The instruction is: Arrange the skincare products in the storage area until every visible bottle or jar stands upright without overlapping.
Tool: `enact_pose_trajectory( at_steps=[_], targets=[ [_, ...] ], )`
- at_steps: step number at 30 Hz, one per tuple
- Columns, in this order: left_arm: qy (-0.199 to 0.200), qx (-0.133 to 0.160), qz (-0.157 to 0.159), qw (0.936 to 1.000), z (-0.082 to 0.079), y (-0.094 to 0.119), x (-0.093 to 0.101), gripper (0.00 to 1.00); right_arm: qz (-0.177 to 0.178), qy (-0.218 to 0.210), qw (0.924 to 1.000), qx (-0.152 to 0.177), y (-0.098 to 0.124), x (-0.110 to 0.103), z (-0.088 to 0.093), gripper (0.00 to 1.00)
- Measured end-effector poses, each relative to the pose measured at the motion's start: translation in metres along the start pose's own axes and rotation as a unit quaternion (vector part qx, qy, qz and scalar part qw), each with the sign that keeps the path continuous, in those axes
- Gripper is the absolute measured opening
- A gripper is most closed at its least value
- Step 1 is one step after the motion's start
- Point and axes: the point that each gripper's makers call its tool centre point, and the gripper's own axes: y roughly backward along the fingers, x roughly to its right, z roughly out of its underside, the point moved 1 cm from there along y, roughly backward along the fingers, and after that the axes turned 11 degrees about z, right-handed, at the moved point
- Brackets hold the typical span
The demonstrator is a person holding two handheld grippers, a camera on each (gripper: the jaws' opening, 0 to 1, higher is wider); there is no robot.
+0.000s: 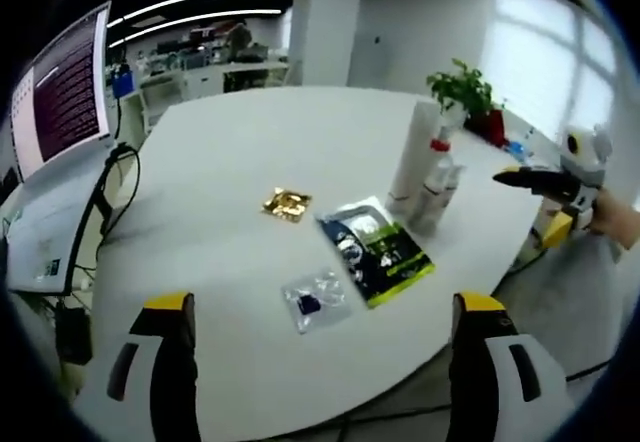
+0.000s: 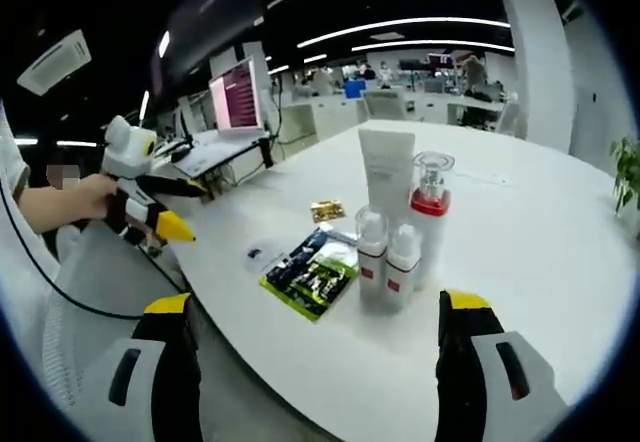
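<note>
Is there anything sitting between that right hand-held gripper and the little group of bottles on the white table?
Nothing visible does. In the right gripper view, bare table lies between the right hand-held gripper and the bottles. The green packet lies off to their left.

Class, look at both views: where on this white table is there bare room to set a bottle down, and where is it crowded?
Bare: the table beyond the gold sachet, toward the monitor; also behind the white tube. Crowded: bottles clustered against that tube, with the dark-green packet and clear sachet alongside.
</note>
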Motion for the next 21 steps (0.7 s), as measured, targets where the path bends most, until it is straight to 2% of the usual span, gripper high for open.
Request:
enact_pose_trajectory(
  at_steps=[11,19,21],
  targets=[
    [-0.027,-0.021,0.014,0.9993,-0.019,-0.028,-0.007,0.99,0.002,0.004,0.9999,-0.011,-0.002,0.001,0.004,0.99],
    [-0.04,-0.052,0.032,0.9973,-0.022,-0.055,-0.016,0.97,0.009,0.0,0.9997,-0.021,-0.003,0.004,0.008,0.99],
    [-0.043,-0.058,0.033,0.9968,-0.021,-0.063,-0.024,0.97,0.011,-0.002,0.9997,-0.022,-0.004,0.006,0.009,0.99]
  ],
)
